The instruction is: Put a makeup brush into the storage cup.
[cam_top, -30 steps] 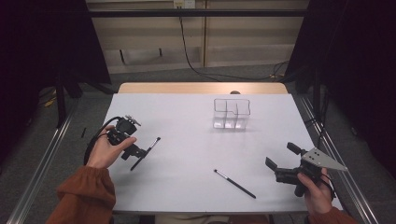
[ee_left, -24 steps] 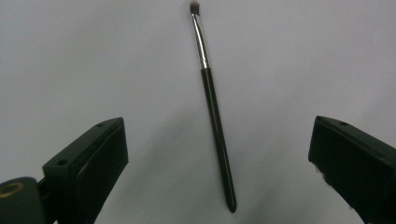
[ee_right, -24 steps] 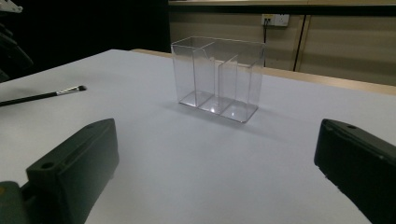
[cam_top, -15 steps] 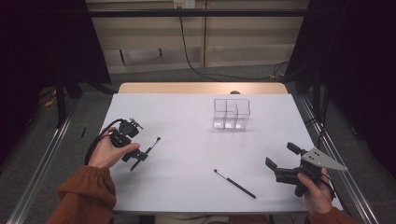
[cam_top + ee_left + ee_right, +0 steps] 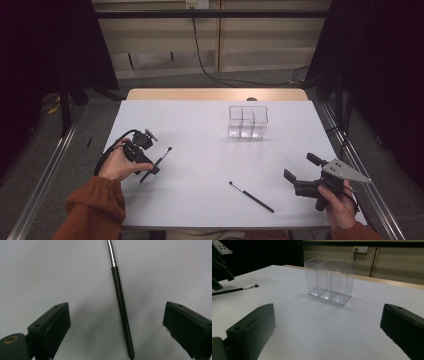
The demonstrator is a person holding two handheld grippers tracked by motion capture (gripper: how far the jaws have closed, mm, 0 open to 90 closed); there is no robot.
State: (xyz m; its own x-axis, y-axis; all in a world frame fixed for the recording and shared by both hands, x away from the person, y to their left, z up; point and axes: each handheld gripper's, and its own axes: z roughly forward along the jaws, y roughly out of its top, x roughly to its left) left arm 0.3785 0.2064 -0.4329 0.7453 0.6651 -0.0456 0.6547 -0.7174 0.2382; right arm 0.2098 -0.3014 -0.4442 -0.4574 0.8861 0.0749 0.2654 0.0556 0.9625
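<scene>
White table [image 5: 200, 125], high view: left gripper [image 5: 150, 167] at the left of the frame, held in a hand [image 5: 117, 165] with a rust-orange sleeve [image 5: 92, 207] coming in from the lower left; its jaws stand wide apart and straddle the handle end of a slim black makeup brush [image 5: 159, 161], which lies flat on the table and slants toward the upper right. Left gripper view: the same brush [image 5: 121, 305] runs up the middle of the frame between the two black jaws, dark handle below, silver ferrule toward the top edge, clear of both jaws and lying on the tabletop. Right gripper [image 5: 302, 175] at the lower right of the high view, held above the table near its right edge, grey three-cornered plate on top, jaws likewise spread and holding nothing. Second black brush [image 5: 251, 196] at lower centre, lying flat, well apart from both grippers. Clear three-compartment organiser [image 5: 248, 121] upright at upper centre-right, all compartments empty; in the right gripper view the organiser [image 5: 329, 281] stands at the centre of the frame, with the first brush's bristle tip [image 5: 252, 286] at the far left edge beside the left gripper.
</scene>
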